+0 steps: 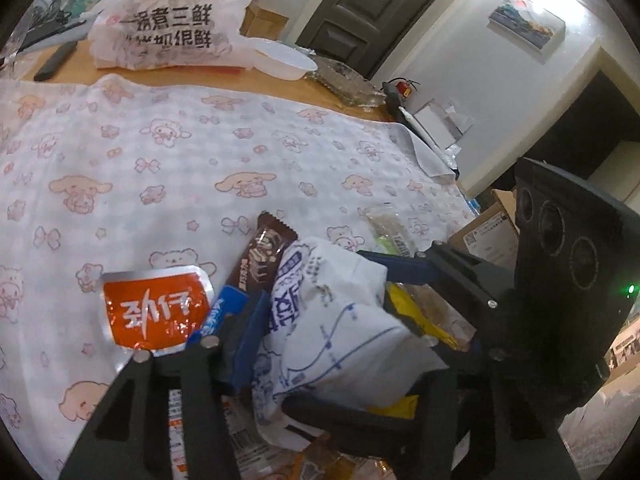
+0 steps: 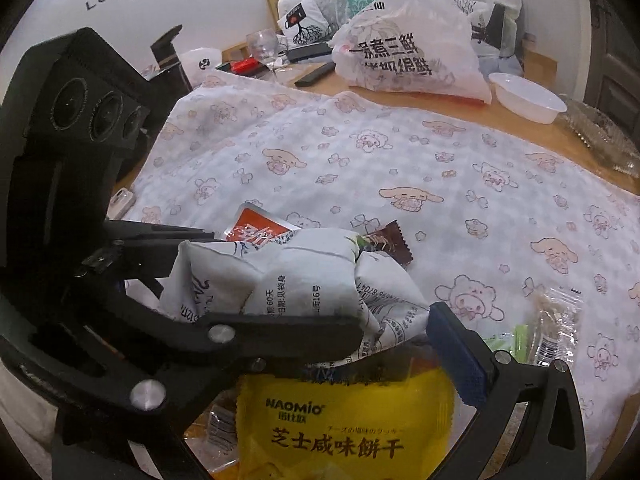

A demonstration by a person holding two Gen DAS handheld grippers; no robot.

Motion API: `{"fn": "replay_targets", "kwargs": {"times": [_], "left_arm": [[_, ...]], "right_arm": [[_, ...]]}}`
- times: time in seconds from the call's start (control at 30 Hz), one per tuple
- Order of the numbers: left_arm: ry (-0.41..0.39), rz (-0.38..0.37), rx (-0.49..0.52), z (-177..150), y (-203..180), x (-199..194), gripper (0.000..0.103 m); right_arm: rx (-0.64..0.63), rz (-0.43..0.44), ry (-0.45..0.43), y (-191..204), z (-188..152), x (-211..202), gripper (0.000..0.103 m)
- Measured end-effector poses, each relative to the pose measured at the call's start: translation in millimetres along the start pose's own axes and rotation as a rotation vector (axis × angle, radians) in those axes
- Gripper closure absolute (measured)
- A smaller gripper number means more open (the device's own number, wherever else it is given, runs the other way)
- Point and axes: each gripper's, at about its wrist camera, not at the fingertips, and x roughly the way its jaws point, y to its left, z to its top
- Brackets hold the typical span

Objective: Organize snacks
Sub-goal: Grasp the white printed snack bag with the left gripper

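A white snack bag with blue print (image 1: 340, 320) (image 2: 296, 280) sits on top of a pile of snacks on the patterned cloth. My left gripper (image 1: 328, 344) and my right gripper (image 2: 396, 328) both close on this bag from opposite sides, the bag bulging between the fingers. An orange packet (image 1: 156, 312) (image 2: 256, 232), a brown bar (image 1: 264, 256) (image 2: 392, 244) and a yellow NAOMIO biscuit pack (image 2: 344, 420) lie around and under it. A clear-wrapped snack (image 2: 556, 320) lies to the right.
A big white plastic bag (image 1: 168, 28) (image 2: 412, 52), a white bowl (image 1: 284, 60) (image 2: 528, 96) and a dark remote (image 1: 56, 60) stand at the table's far edge. A wine glass (image 2: 264, 48) stands at the back. A glass dish (image 2: 600, 136) is far right.
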Motion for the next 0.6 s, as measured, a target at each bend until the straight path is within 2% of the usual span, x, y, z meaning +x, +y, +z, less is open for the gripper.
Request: {"fn": "replay_targets", "kwargs": {"times": [0.23, 0.4, 0.6], "left_arm": [[0.009, 0.0, 0.007, -4.0, -3.1, 0.4, 0.063], [0.001, -0.004, 0.004, -7.3, -3.8, -5.5, 0.066], [-0.046, -0.002, 0.037, -8.3, -17.9, -26.8, 0.068]], "right_arm": [[-0.009, -0.006, 0.01, 4.8, -1.3, 2.4, 0.001], [-0.014, -0.023, 0.001, 8.9, -1.3, -2.8, 0.015], [-0.025, -0.032, -0.044, 18.7, 1.0, -22.8, 0.019]]}}
